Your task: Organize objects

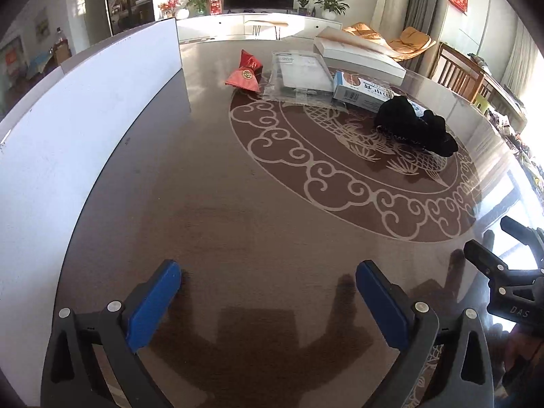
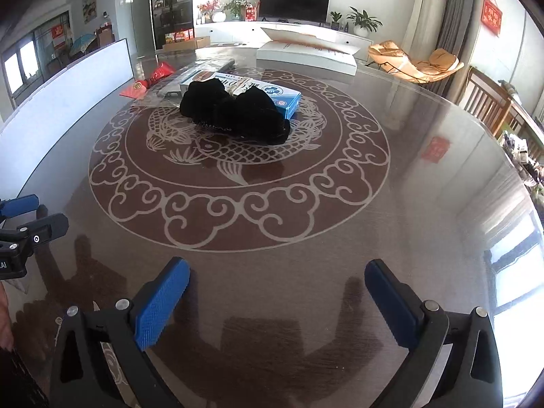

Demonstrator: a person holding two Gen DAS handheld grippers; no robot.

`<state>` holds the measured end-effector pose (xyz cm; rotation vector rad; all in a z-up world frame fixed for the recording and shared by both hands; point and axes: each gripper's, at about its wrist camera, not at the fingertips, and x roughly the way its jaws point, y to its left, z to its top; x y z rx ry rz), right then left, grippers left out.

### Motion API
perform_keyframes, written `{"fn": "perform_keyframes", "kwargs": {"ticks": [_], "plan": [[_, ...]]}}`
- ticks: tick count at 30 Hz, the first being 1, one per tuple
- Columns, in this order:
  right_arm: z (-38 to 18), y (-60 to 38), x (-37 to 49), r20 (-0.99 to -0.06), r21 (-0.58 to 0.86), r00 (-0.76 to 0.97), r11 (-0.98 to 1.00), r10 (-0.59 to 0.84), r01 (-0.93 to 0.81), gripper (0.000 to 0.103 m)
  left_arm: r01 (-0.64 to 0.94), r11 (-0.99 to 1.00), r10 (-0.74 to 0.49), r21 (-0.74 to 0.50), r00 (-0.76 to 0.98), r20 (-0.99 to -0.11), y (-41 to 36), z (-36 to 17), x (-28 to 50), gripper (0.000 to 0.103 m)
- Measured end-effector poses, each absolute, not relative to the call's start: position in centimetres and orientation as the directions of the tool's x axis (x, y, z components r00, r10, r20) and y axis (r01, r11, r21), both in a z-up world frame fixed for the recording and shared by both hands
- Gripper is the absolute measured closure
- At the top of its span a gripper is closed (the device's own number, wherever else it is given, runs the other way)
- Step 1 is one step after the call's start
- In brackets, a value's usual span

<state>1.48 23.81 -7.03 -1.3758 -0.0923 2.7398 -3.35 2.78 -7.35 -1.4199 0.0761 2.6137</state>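
A black bundle of cloth lies at the middle of the round glass-topped table, partly on a blue and white carton. Behind them lie a clear plastic packet and a red pouch. My left gripper stands wide open over bare table near the front edge, nothing between its blue pads. My right gripper is likewise wide open and empty, a little to the right of the left one.
A tall white board stands along the table's left edge. A long flat white box lies at the far side. Wooden chairs stand to the right. The fish and cloud pattern is printed on the tabletop.
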Motion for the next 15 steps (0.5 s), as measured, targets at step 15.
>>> {"fn": "perform_keyframes", "kwargs": {"ticks": [15], "plan": [[-7.5,24.6,1.4,-0.813,-0.019,-0.580,-0.999,0.044,-0.049,0.000,-0.184,-0.983,0.102,0.002,-0.554,-0.826,3.2,-7.4,-4.3,0.000]]}}
